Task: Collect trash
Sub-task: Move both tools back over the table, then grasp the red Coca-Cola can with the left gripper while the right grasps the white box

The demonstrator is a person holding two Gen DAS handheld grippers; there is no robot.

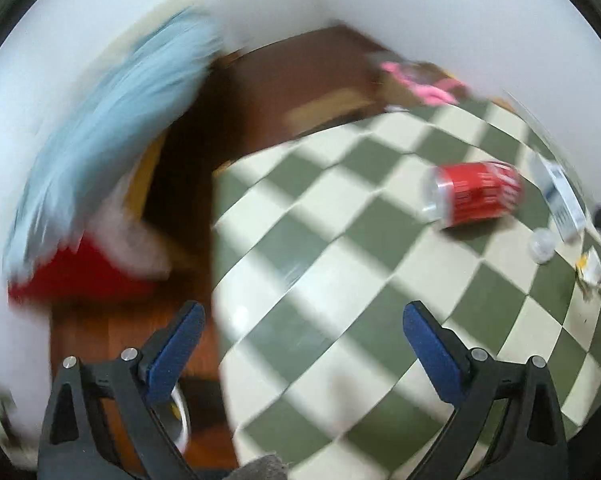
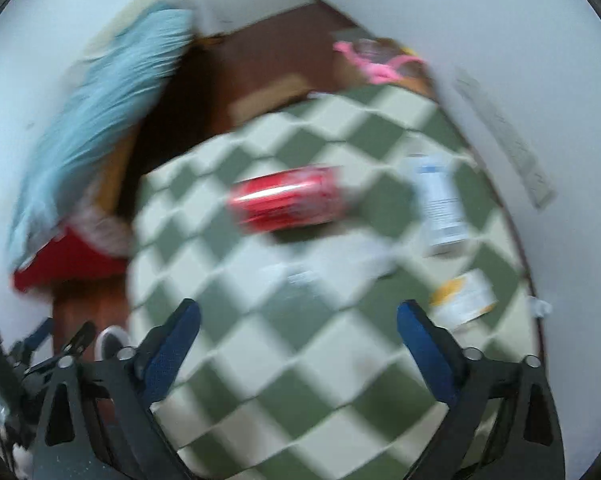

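A red drink can lies on its side on the green-and-cream checkered mat, up and to the right of my left gripper. That gripper is open with nothing between its blue pads. Beyond the can lie a white carton, a small clear cap and a scrap of wrapper. In the right wrist view the red can lies ahead of my right gripper, which is open and holds nothing. A white carton and a yellow-and-white packet lie to the right. Both views are blurred.
A light blue cushion and a red cloth lie on the left by the wooden floor. A cardboard box with something pink stands at the far corner. White walls close in behind and right. A shoe shows at lower left.
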